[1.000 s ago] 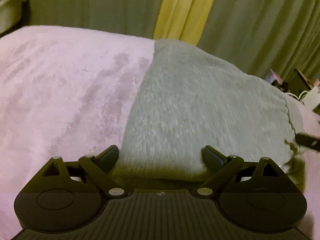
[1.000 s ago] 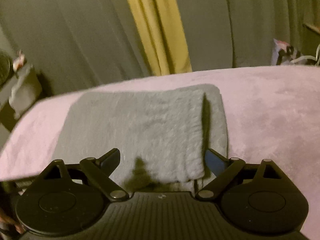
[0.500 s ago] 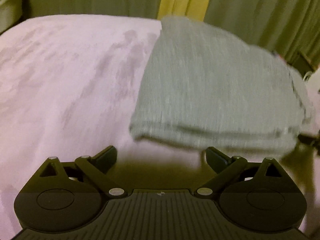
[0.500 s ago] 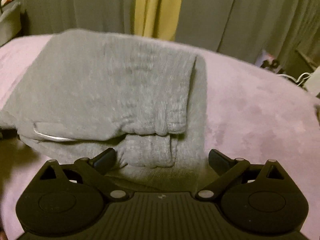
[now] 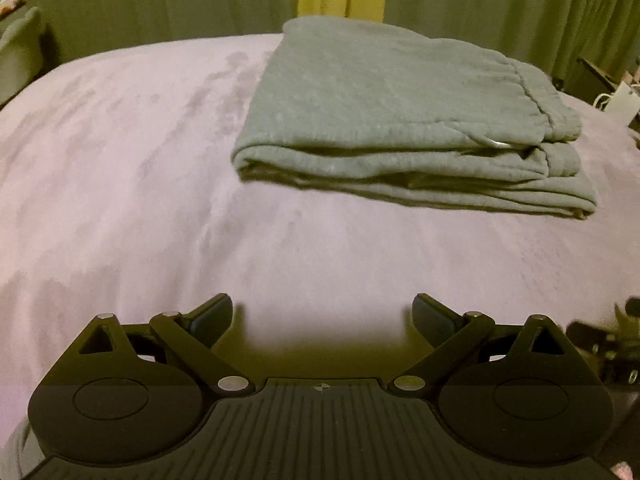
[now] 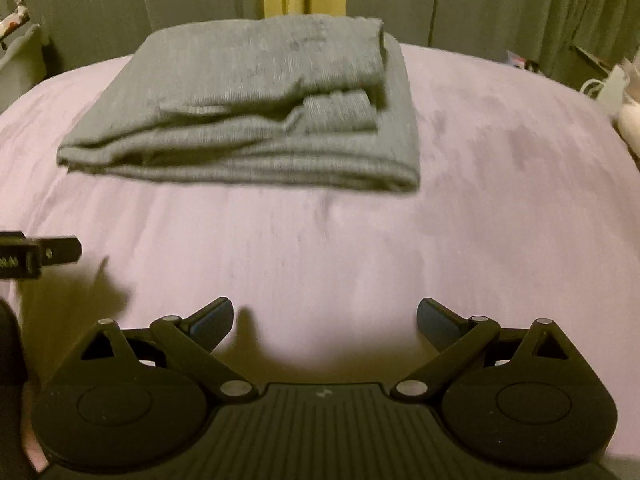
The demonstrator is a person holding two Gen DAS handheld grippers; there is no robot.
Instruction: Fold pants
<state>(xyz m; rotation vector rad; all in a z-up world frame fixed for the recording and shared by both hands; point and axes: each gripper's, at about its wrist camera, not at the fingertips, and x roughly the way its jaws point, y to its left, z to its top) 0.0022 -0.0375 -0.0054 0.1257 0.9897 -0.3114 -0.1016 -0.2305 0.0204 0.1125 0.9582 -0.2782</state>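
Left gripper (image 5: 322,316) spread wide, empty, low over the lilac plush blanket (image 5: 120,168); grey sweatpants (image 5: 404,120) lie ahead to the right, well apart, stacked in a compact rectangle. Right gripper (image 6: 325,318) likewise splayed, gripping nothing; folding looks complete, next move at most a squaring nudge. Left view alone shows the protruding drawstring tip (image 5: 498,143); right view shows the ribbed cuff (image 6: 340,114).
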